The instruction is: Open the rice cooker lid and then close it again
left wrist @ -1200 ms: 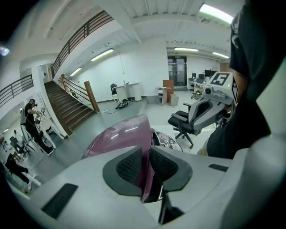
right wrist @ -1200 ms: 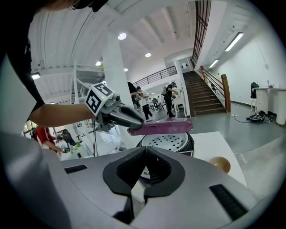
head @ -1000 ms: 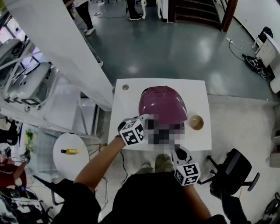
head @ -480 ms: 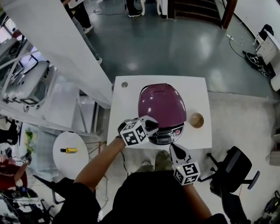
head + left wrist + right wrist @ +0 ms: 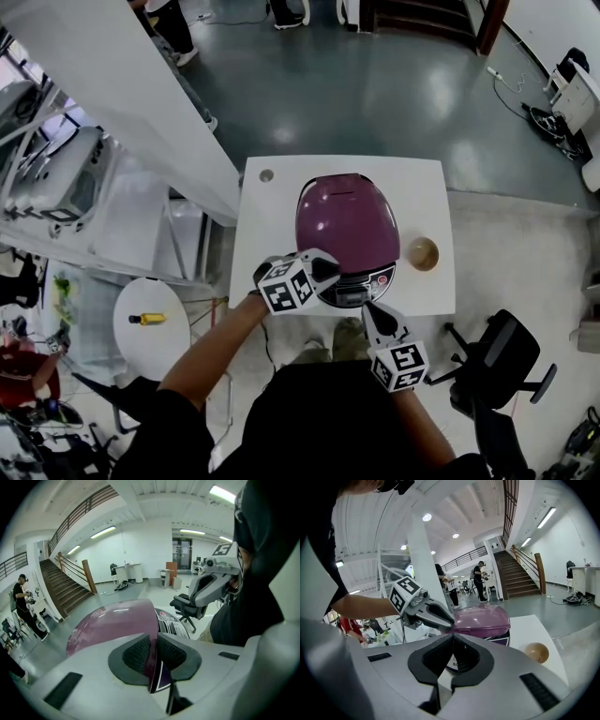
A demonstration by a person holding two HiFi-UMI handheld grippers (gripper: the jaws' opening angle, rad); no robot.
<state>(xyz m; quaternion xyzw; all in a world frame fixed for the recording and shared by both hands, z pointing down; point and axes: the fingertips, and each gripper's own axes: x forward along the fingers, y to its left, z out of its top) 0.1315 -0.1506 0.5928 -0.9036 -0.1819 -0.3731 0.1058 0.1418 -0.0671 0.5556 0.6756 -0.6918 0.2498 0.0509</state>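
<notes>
Purple lid (image 5: 347,217) of the rice cooker (image 5: 499,641) lies down on its body at mid-table (image 5: 272,234), with the far side presumably the hinge. Left: my left gripper (image 5: 328,270) sits at the lid's front-left rim, jaws nearly together and, as far as I can judge, pinching the thin lip. Whether this is the start of the lift or the last of the press-down I cannot tell. Either way the move should follow the hinge's arc, with the grip kept square on the lip so it does not slip off the glossy dome. Centre: the cooker is shut, its contents hidden. Right: my right gripper (image 5: 370,311), jaws pressed together and empty, hangs near the table's front edge, free to steady the body. Far right: a brown bowl (image 5: 422,253); what it holds I cannot make out.
</notes>
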